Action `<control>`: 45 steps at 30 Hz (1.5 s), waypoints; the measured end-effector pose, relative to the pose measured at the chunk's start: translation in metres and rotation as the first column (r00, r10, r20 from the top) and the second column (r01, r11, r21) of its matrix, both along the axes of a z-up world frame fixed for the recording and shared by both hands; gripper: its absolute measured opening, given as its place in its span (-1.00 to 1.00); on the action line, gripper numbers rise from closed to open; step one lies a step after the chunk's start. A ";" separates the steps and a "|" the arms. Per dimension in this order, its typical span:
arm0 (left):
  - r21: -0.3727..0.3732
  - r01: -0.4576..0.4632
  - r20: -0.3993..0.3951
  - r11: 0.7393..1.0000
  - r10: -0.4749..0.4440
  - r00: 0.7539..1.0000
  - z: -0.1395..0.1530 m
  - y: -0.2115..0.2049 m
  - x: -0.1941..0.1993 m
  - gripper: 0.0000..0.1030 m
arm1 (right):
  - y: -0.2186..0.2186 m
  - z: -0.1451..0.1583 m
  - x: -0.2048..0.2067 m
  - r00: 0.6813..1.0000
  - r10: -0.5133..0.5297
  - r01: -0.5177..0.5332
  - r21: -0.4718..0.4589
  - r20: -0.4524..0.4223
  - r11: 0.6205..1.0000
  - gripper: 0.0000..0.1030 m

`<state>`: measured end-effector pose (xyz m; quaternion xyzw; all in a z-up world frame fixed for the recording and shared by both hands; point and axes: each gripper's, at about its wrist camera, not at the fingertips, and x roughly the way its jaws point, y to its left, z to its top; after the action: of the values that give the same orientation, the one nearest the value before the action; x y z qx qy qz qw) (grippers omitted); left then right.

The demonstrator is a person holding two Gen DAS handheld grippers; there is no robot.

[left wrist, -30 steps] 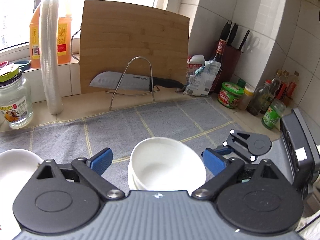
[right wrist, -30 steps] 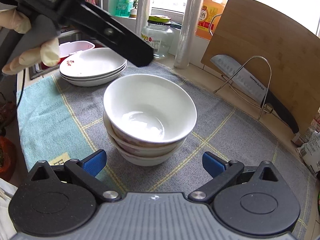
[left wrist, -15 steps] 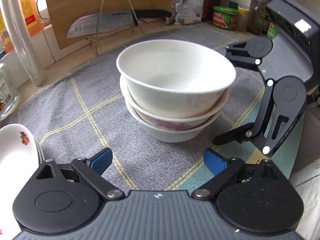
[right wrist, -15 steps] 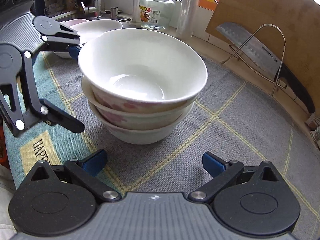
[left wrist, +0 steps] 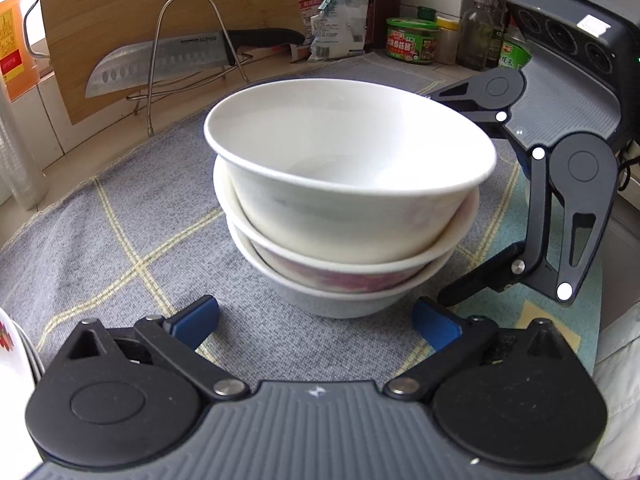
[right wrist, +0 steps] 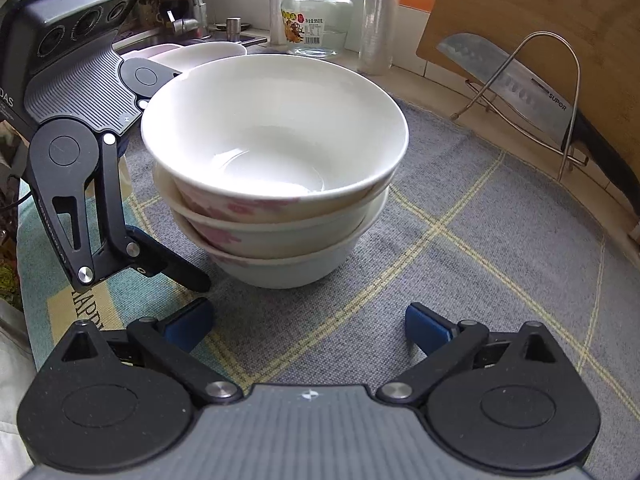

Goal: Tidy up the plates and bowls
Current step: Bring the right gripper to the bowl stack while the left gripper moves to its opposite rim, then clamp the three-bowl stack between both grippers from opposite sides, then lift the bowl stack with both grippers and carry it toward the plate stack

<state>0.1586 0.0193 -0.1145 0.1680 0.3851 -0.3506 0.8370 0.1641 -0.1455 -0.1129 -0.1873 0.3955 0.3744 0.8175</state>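
You see a grey checked mat (left wrist: 120, 248) on your counter, a bamboo cutting board (left wrist: 160, 12) leaning behind a wire rack (left wrist: 188, 36) holding a cleaver (left wrist: 160, 56), a green-lidded tub (left wrist: 412, 40) beside sauce bottles (left wrist: 480, 28), a glass jar (right wrist: 316, 24) near the window.

bowls (left wrist: 352, 200): we see glossy glazed ceramic | mat (left wrist: 120, 240): rough woven cloth | cutting board (left wrist: 160, 8): matt wood | knife (left wrist: 160, 60): shiny metal blade | jar (right wrist: 316, 20): clear glass
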 end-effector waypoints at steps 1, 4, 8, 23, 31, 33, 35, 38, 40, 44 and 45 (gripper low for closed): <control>-0.001 0.004 0.000 1.000 -0.004 1.000 0.000 0.000 0.001 0.99 | 0.000 0.000 0.001 1.000 0.008 -0.008 -0.001 0.001 1.000 1.00; 0.005 0.024 -0.007 1.000 -0.024 1.000 0.001 -0.002 0.005 0.99 | 0.002 0.000 0.004 0.999 0.041 -0.041 0.003 0.003 0.999 1.00; 0.026 0.061 -0.030 0.998 -0.060 0.998 0.003 -0.005 0.012 0.99 | 0.005 0.001 0.011 0.996 0.091 -0.091 0.000 0.000 0.996 1.00; 0.084 0.160 -0.081 0.984 -0.153 0.985 0.006 -0.011 0.030 0.99 | 0.024 0.012 0.023 0.961 0.272 -0.267 -0.087 0.046 0.960 0.97; 0.110 0.250 -0.061 0.962 -0.244 0.968 0.010 -0.013 0.028 0.78 | 0.034 0.018 0.020 0.934 0.352 -0.343 -0.128 0.057 0.931 0.70; 0.106 0.261 -0.064 0.960 -0.255 0.965 0.010 -0.012 0.031 0.69 | 0.035 0.018 0.019 0.931 0.361 -0.350 -0.142 0.057 0.926 0.69; 0.093 0.272 -0.077 0.958 -0.265 0.961 0.010 -0.009 0.034 0.58 | 0.034 0.019 0.019 0.931 0.361 -0.351 -0.145 0.050 0.925 0.68; 0.089 0.295 -0.080 0.951 -0.288 0.954 0.010 -0.008 0.033 0.54 | 0.034 0.020 0.018 0.932 0.359 -0.349 -0.151 0.044 0.925 0.68; 0.089 0.305 -0.082 0.948 -0.298 0.951 0.010 -0.009 0.034 0.52 | 0.035 0.022 0.019 0.934 0.355 -0.345 -0.155 0.040 0.926 0.67; 0.087 0.320 -0.082 0.944 -0.313 0.946 0.010 -0.010 0.035 0.49 | 0.036 0.025 0.016 0.937 0.348 -0.337 -0.161 0.040 0.928 0.66; 0.088 0.321 -0.084 0.943 -0.314 0.946 0.009 -0.010 0.035 0.49 | 0.036 0.025 0.016 0.937 0.347 -0.336 -0.163 0.043 0.928 0.66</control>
<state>0.1939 0.0092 -0.1052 0.2576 0.3986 -0.4666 0.7463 0.1798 -0.1097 -0.0876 -0.3284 0.3553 0.4727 0.7366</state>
